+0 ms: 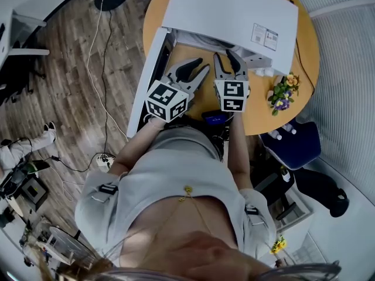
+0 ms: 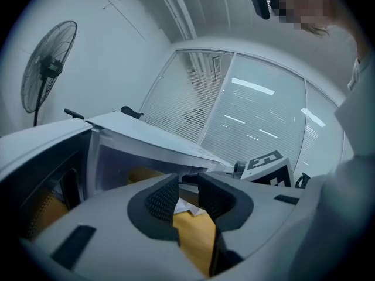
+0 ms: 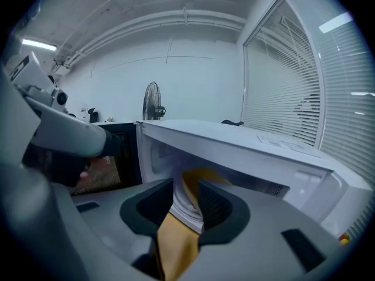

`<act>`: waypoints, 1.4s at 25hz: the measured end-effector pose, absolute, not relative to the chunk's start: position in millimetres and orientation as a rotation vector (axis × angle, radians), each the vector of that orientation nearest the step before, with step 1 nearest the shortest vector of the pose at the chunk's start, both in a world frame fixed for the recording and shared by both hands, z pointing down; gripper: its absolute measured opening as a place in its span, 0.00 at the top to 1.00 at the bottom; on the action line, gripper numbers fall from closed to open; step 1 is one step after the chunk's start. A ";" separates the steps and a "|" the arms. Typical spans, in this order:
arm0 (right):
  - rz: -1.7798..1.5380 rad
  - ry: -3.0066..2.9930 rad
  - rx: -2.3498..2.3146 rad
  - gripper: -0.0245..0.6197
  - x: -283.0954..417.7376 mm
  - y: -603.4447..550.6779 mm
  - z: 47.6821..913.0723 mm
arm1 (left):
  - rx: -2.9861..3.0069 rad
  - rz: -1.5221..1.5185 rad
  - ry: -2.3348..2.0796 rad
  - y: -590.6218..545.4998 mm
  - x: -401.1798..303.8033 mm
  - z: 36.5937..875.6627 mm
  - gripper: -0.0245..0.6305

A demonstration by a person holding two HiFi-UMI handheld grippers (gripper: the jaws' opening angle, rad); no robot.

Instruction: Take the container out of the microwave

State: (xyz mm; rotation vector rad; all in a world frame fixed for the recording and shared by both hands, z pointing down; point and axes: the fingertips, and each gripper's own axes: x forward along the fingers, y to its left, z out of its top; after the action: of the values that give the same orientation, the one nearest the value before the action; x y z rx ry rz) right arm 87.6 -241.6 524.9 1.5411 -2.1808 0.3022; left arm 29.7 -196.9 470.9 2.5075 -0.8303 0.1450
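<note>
Both grippers at the open microwave, container not yet out.
The white microwave point(image 1: 228, 16) sits across the far side of the round orange table point(image 1: 258, 113), and its door point(image 1: 153, 75) hangs out over the table's left edge. The left gripper point(image 1: 196, 67) and right gripper point(image 1: 227, 56) are side by side at the near edge, both pointed into the opening. The left gripper's jaws stand apart with only bare tabletop showing in the gap. The right gripper's jaws stand apart too, pads touching nothing. Sighting between them, a white ribbed rim with yellow behind it sits inside the cavity. That looks like the container point(image 3: 187, 204), though I can't make out its full shape. A small bunch of flowers point(image 1: 282, 95) is at the table's right edge.
</note>
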 end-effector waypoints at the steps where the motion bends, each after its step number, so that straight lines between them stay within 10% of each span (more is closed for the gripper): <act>1: 0.303 -2.173 1.535 0.75 88.5 -243.7 529.0 | 2.504 0.148 -0.828 -196.9 29.7 472.2 0.80; 35: 0.321 -1.925 1.164 0.74 101.5 -295.3 628.2 | 2.422 0.211 -0.835 -205.7 24.8 500.5 0.80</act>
State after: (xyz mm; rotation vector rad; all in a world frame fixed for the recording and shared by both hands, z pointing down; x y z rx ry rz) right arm 101.5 -295.3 628.2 1.1636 -1.9252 0.3209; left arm 24.8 -205.7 500.5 2.4222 -0.8348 0.2114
